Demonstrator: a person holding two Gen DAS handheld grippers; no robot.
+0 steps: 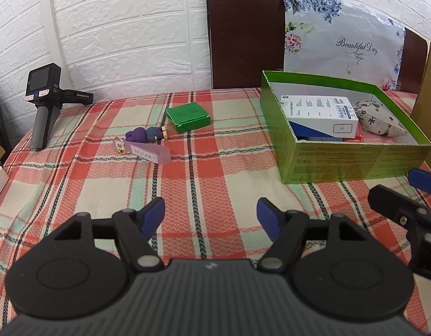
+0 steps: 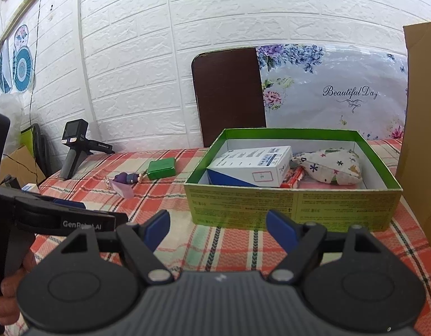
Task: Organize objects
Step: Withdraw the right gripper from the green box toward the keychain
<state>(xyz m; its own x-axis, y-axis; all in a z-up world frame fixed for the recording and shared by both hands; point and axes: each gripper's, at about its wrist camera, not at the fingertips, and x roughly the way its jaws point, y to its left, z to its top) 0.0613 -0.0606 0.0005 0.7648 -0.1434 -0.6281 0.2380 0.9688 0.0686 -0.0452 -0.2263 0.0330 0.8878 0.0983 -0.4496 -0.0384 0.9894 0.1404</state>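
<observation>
My left tool is spread and empty, as is my right tool. The purple keychain lies left of the green box, strap running toward me, nearer my left tool.

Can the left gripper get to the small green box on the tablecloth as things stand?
Probably yes. The left gripper is open and empty, and only bare tablecloth lies between it and the small green box. The purple keychain figure sits off to the side.
</observation>
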